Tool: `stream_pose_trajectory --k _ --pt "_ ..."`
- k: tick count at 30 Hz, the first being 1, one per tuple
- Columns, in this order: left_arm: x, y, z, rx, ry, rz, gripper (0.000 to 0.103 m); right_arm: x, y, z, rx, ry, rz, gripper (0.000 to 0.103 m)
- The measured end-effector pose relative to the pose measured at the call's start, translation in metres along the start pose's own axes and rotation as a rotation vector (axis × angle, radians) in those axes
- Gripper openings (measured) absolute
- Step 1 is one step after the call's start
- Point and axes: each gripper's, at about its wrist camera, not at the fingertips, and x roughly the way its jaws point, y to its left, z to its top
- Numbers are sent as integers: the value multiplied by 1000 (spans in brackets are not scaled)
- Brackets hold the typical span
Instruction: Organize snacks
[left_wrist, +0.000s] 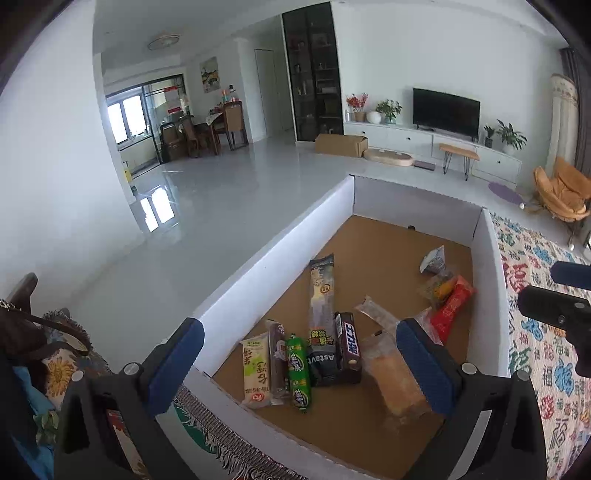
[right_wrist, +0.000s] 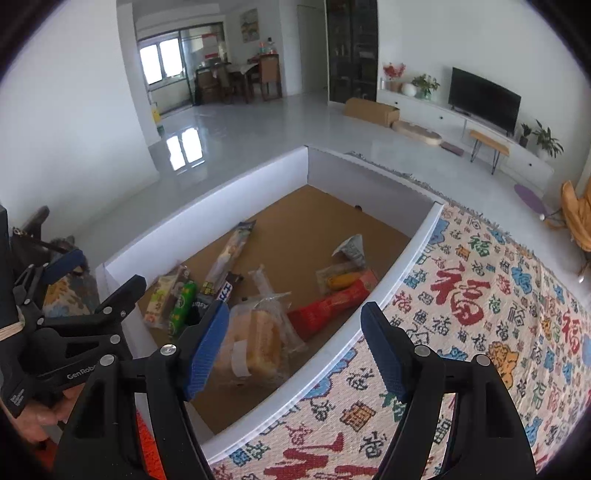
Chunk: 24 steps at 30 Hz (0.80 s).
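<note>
Left wrist view: snacks (left_wrist: 325, 354) lie in a white box (left_wrist: 258, 258) at lower centre. Left hand-held gripper (left_wrist: 301, 363) stands wide apart, empty; line packets up neatly side by side.

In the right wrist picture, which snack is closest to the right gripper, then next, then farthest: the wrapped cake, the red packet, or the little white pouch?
1. Wrapped cake, just ahead of the right gripper.
2. Red packet, mid-box, right.
3. White pouch, toward the far wall.
</note>
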Motion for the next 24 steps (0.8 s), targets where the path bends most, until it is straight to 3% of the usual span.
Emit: stream_pose_trajectory --k 11,24 --pt "8 6 2 -45 78 -39 103 3 8 0 -18 20 -12 77" --pt "5 7 0 -35 82 -10 103 8 20 6 -53 30 -28 77"
